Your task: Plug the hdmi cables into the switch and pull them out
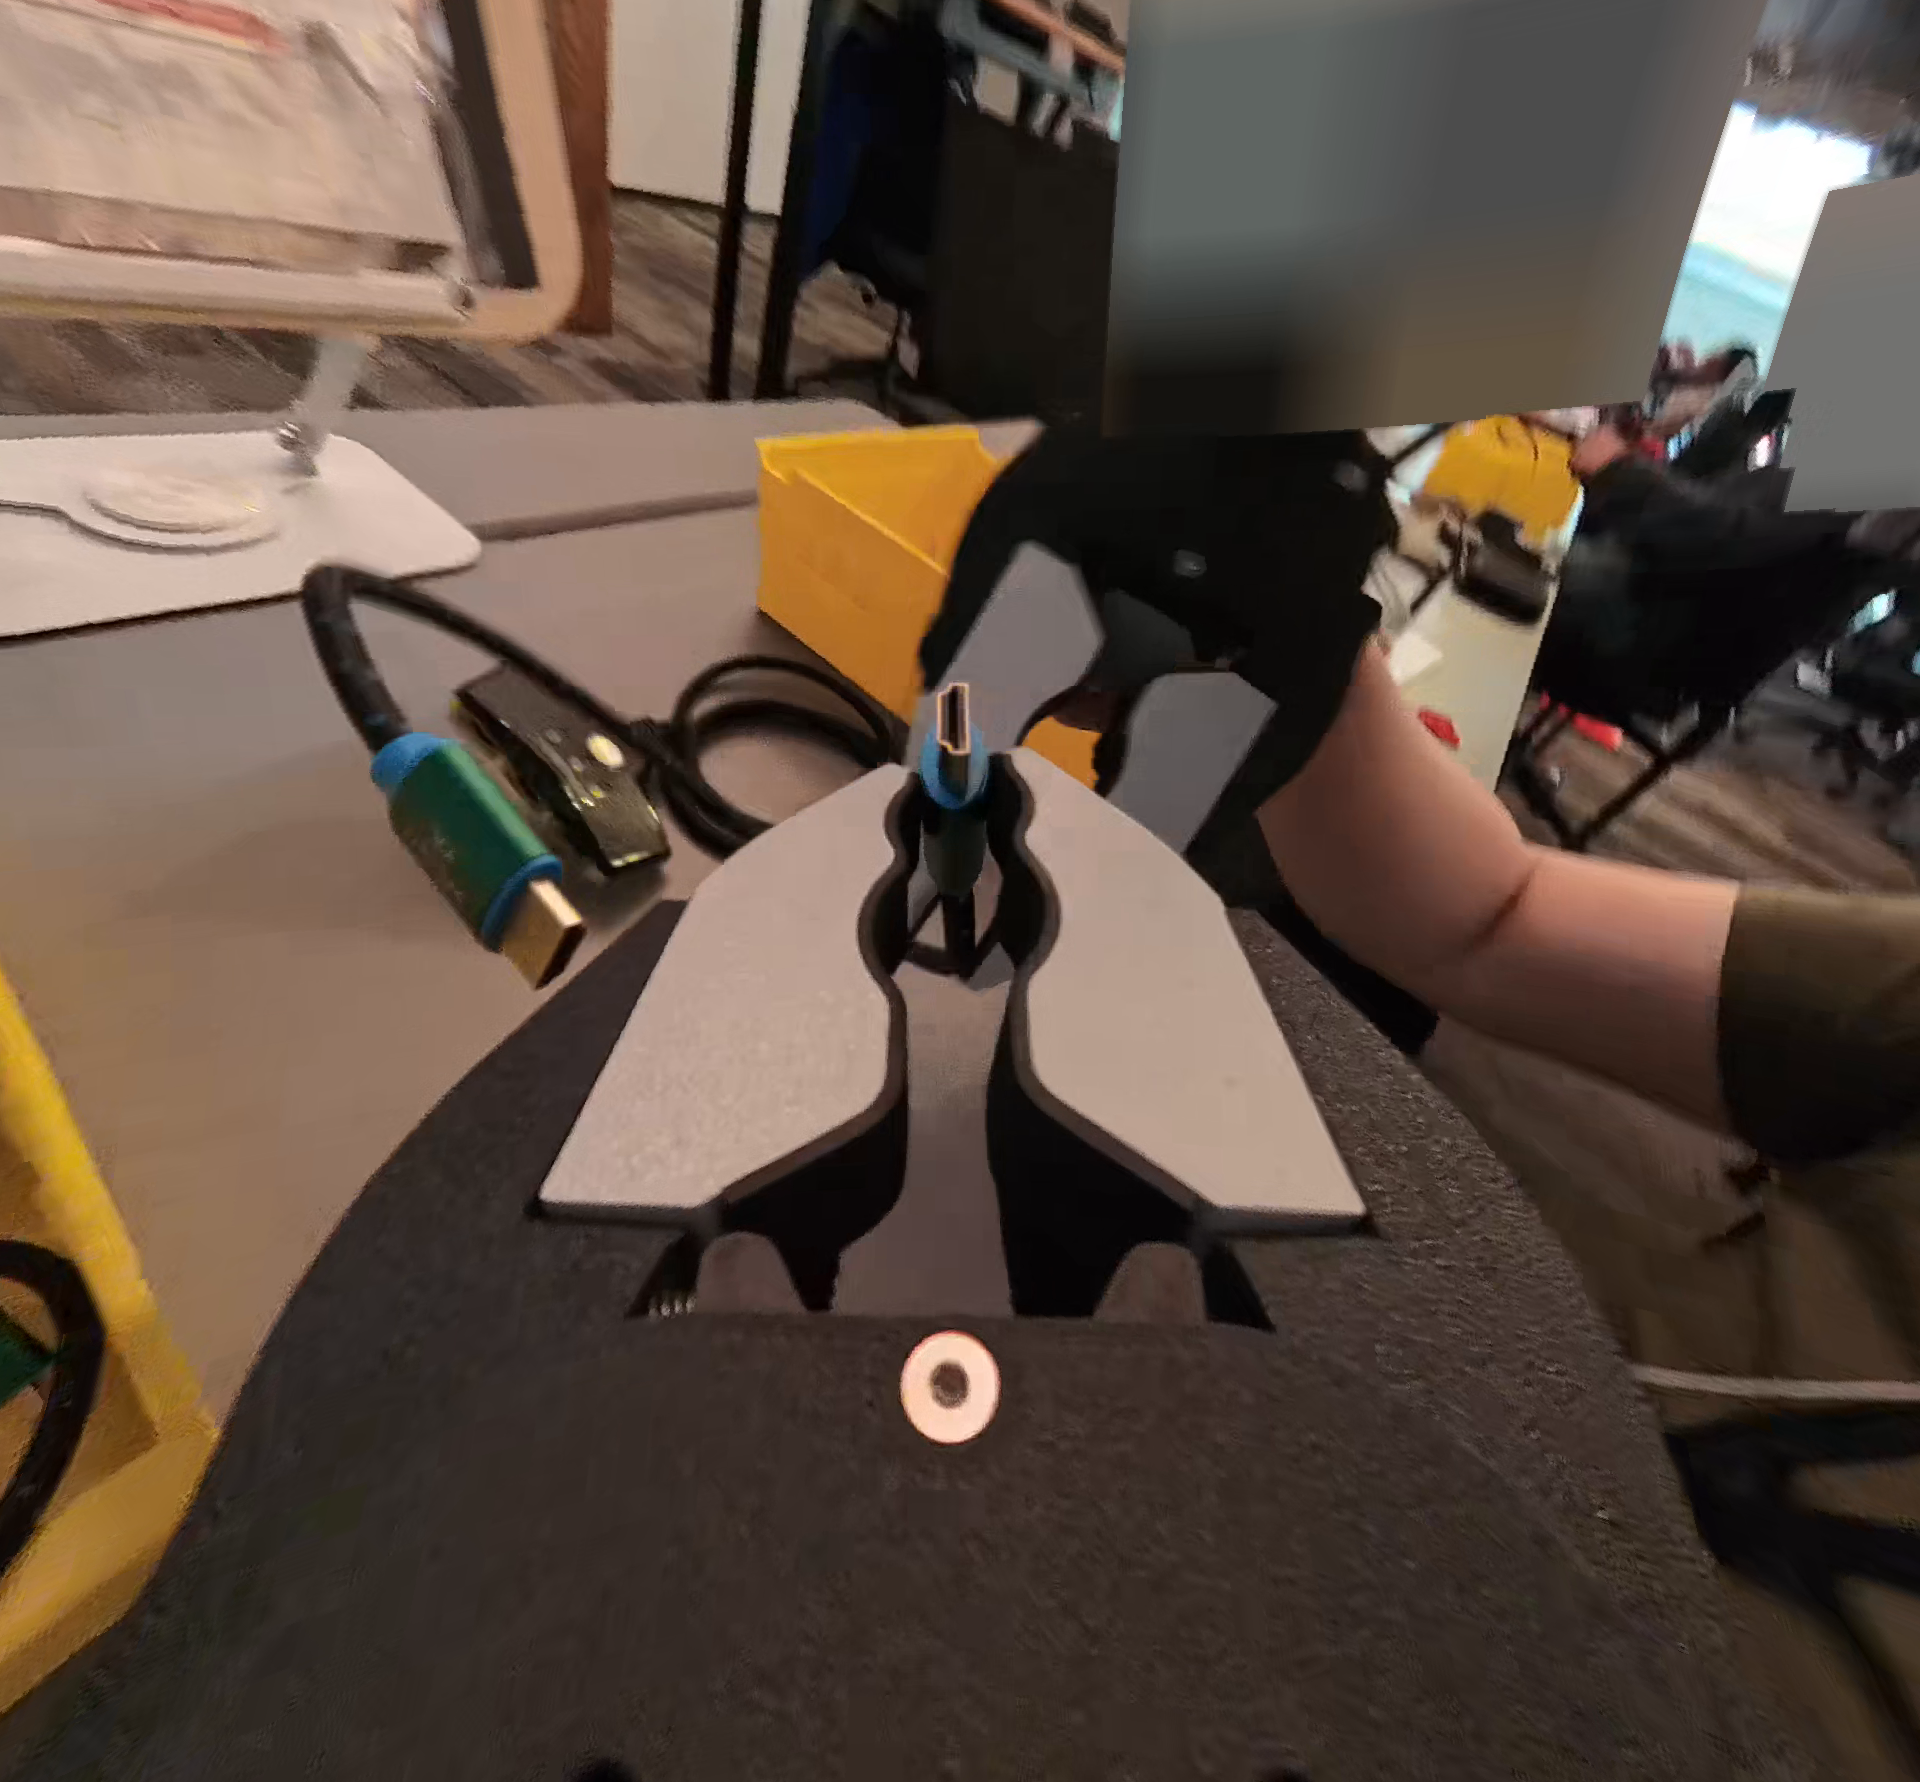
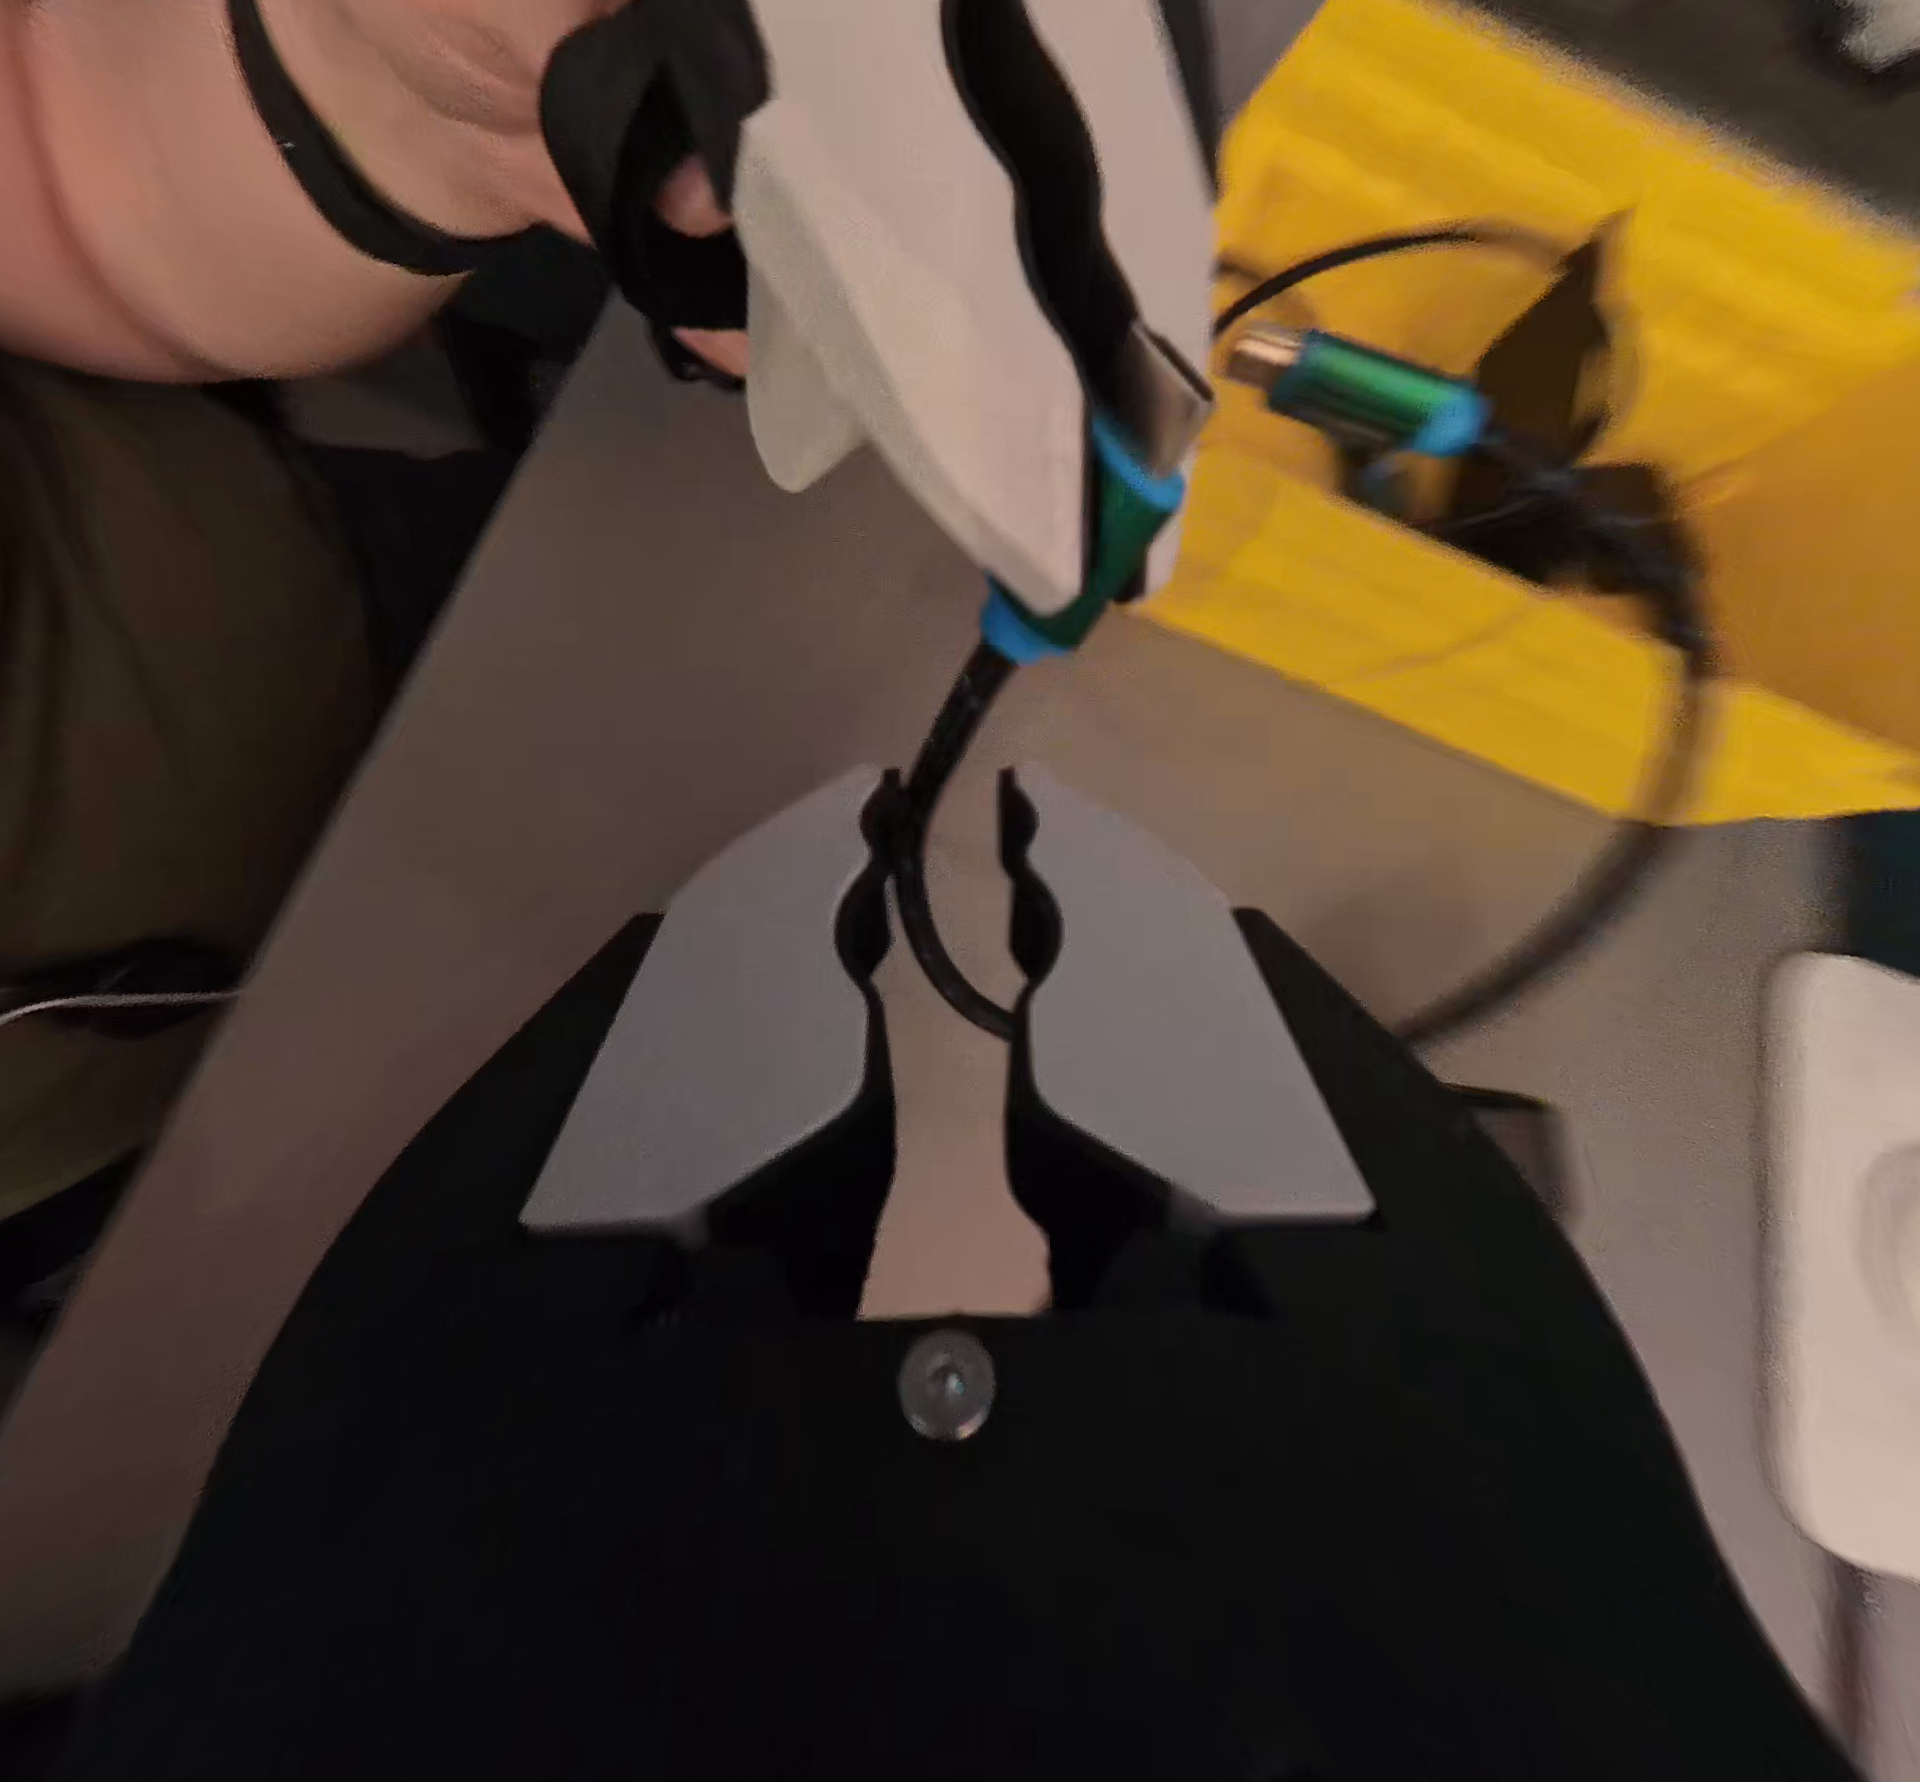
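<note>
My left gripper is shut on a green HDMI plug with blue ends, its metal tip pointing up past the fingertips. The same gripper and plug show at the top of the right wrist view. The plug's black cable hangs down and passes between the fingers of my right gripper, which is open with the cable against the left finger. A second green plug lies free beside the small black switch on the grey table. My right gripper is just beyond the held plug.
A yellow bin stands behind the grippers. Another yellow bin holds a third green plug and coiled cable. A coil of black cable lies by the switch. A white stand base sits at the far left. A person's arm is on the right. Across from one pair of fingers to the other is roughly 5 cm.
</note>
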A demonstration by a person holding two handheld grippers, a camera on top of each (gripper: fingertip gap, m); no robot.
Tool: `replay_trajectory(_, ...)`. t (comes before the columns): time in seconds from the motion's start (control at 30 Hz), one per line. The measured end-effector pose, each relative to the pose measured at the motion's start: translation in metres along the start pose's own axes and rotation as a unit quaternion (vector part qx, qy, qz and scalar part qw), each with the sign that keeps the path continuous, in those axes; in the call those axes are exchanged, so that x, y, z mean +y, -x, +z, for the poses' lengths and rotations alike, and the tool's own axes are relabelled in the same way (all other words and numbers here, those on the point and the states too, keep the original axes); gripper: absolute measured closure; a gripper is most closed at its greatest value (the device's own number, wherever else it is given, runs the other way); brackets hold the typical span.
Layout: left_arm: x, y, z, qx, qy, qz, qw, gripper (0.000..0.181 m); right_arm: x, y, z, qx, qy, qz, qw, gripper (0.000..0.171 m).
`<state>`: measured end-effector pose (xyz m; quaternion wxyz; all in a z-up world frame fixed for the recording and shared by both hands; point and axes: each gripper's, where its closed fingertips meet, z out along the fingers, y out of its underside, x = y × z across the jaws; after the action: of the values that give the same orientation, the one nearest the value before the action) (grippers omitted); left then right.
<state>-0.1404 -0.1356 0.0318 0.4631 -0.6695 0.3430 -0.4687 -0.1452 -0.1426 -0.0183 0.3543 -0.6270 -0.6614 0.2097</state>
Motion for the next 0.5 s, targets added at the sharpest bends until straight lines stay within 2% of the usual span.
replay_trajectory(0.1, -0.023, 0.016, -0.012, -0.018, -0.054, -0.038, 0.998, 0.170, -0.031, -0.036, -0.054, 0.171, -0.081, -0.062, 0.980, 0.127)
replay_trajectory(0.17, -0.034, 0.024, -0.019, -0.017, -0.083, -0.062, 0.994, 0.170, -0.056, -0.051, -0.102, 0.280, -0.157, -0.089, 0.943, 0.108)
replay_trajectory(0.3, -0.049, 0.036, -0.026, -0.014, -0.132, -0.103, 0.986, 0.170, -0.089, -0.044, -0.176, 0.415, -0.324, -0.153, 0.836, 0.112)
replay_trajectory(0.37, -0.052, 0.040, -0.025, -0.011, -0.143, -0.118, 0.983, 0.170, -0.089, -0.045, -0.180, 0.451, -0.324, -0.158, 0.817, 0.121)
replay_trajectory(0.4, -0.054, 0.042, -0.023, -0.009, -0.147, -0.123, 0.981, 0.170, -0.090, -0.045, -0.174, 0.455, -0.319, -0.162, 0.816, 0.125)
replay_trajectory(0.5, -0.057, 0.046, -0.017, -0.007, -0.147, -0.130, 0.981, 0.170, -0.095, -0.041, -0.143, 0.441, -0.303, -0.166, 0.829, 0.122)
